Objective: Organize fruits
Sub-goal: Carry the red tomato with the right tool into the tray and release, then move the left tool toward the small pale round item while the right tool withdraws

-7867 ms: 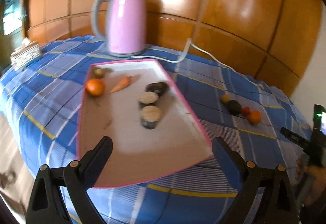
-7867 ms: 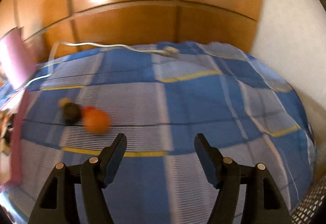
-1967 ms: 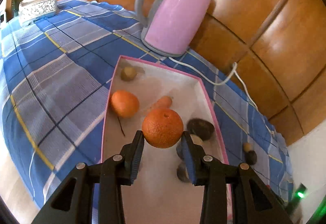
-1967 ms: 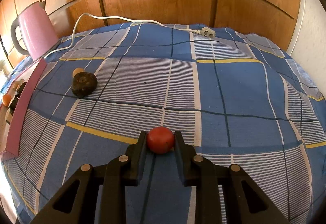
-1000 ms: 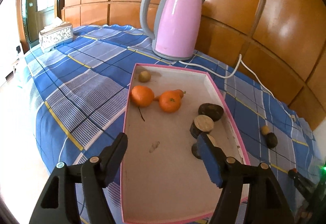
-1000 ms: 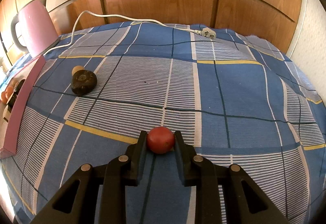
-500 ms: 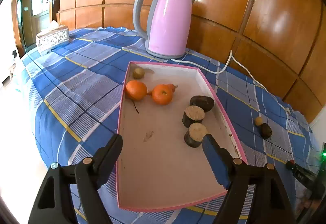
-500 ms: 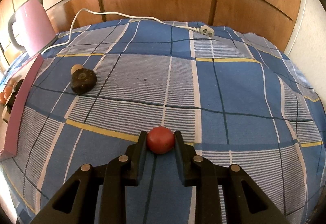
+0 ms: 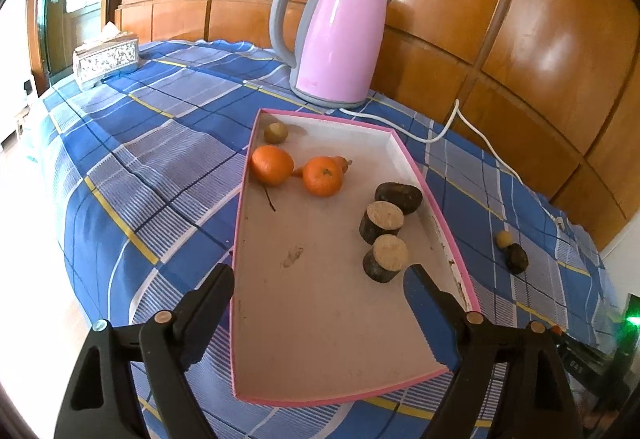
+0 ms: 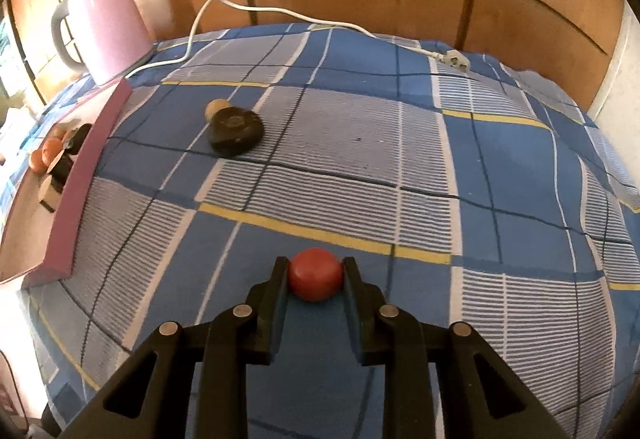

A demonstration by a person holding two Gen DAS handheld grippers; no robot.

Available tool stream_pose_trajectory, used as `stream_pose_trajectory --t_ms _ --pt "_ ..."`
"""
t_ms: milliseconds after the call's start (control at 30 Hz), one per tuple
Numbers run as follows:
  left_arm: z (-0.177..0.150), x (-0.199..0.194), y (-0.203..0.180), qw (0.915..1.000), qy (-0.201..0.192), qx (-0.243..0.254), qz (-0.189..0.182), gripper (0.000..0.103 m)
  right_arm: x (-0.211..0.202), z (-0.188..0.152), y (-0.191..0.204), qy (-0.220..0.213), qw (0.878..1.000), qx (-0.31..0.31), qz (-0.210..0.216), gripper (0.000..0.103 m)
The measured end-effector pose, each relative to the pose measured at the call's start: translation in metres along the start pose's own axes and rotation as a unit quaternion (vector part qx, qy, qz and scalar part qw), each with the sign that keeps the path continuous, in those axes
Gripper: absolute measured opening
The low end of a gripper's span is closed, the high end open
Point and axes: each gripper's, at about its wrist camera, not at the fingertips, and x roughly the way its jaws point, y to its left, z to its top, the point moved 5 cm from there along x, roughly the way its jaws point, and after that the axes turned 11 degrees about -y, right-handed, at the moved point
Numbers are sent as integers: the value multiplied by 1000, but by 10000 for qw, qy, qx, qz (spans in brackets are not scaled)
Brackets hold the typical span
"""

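Currently listed: one small red fruit [image 10: 316,274], round, smooth and matt, pinched between the shut jaws of the right gripper [image 10: 316,277] above the near edge of the desk, whose blue checked cloth [image 10: 360,143] covers the whole top.

Left gripper [image 9: 318,281]: jaws wide and just been opening, nothing between them, over the near end of the pink-rimmed tray [image 9: 440,217].

Left wrist view only, inside the tray: two oranges [image 9: 272,164] touching at the far left, a carrot tip [image 9: 343,162] behind them, a small tan fruit [image 9: 276,132] in the far left corner, three dark chunks [image 9: 385,221] with pale cut faces along the right wall. A patterned tissue box [image 9: 106,59] sits at the desk's far left edge.

Both views: pink kettle [image 9: 338,39] with white cord [image 10: 256,9] at the far edge; a dark lump [image 10: 237,133] and a tan ball [image 10: 216,109], touching, on the cloth right of the tray.

Right wrist view: plug [image 10: 454,59] lies loose; tray contents mostly hidden by its wall. What kind of thing the lump is cannot be made out.
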Motion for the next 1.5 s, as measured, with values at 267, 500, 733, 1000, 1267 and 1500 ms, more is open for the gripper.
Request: stream_pose_trajectory --t_ms 267,500,733,1000,1267,1500 --pt "3 -5 23 9993 -84 -84 351 87 -15 11 37 -141 9980 -138 592 25" --pt "8 -2 43 9978 -129 -274 593 88 -32 26 92 -313 9890 -451 1371 25" --pt "7 0 50 9969 -126 -316 706 89 -49 39 163 -437 9698 -1072 2144 25" --pt "6 1 50 9970 -159 -315 686 89 -35 40 216 -335 9597 -1557 2315 26" --pt "3 1 44 9977 -147 -265 603 89 -10 45 230 -287 9661 -1635 1977 32" --pt "2 0 37 9984 -153 -164 526 89 -17 36 210 -306 9718 -1359 1905 34"
